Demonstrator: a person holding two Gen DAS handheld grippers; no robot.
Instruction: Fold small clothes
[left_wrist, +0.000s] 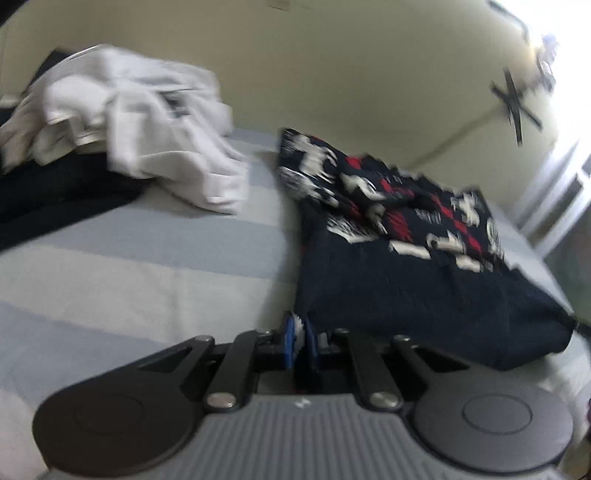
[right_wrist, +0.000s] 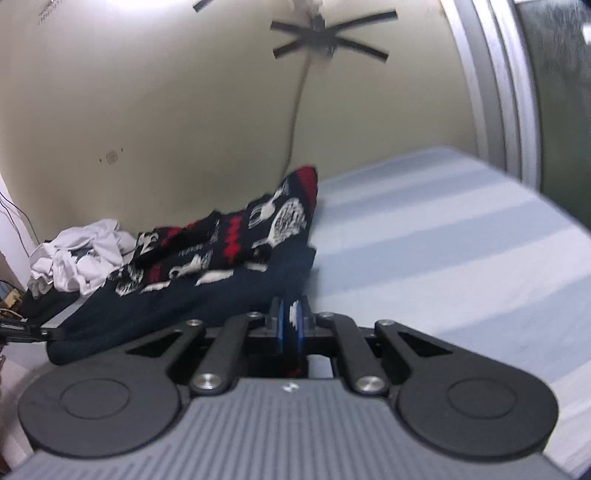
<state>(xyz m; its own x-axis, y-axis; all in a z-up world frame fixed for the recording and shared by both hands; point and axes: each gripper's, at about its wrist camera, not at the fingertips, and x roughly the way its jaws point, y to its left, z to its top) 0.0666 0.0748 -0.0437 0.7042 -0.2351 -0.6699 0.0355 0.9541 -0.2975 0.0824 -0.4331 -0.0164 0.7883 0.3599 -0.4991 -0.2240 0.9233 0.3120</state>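
We find a bed (left_wrist: 129, 258) covered by a sheet in pale blue and grey stripes, which fills the lower part of both views; in the right wrist view (right_wrist: 443, 240) it runs back to a cream wall. A ceiling fan (right_wrist: 325, 37) with dark blades shows overhead, seen also at the upper right of the left wrist view (left_wrist: 517, 103).

The task's item, a navy patterned garment (left_wrist: 406, 277) with white and red print, lies on the sheet toward the middle of the bed. Its plain navy side faces the cameras along the near edge, and printed fabric is bunched on top of it. The right wrist view (right_wrist: 207, 273) shows the same garment from the other corner.

Behind and to the left of it sits a heap of white clothes (left_wrist: 140, 122), crumpled and resting partly on a dark garment (left_wrist: 55, 192); the heap appears at the left of the right wrist view (right_wrist: 81, 254) as well.

The left gripper (left_wrist: 299, 343) is clenched on the near left corner of the navy patterned garment, with fabric visible between its blue pads. The right gripper (right_wrist: 291, 325) is likewise clamped on the garment's near right corner, printed cloth pinched between its fingers. Both frames are motion-blurred, so finer detail of the print cannot be read.
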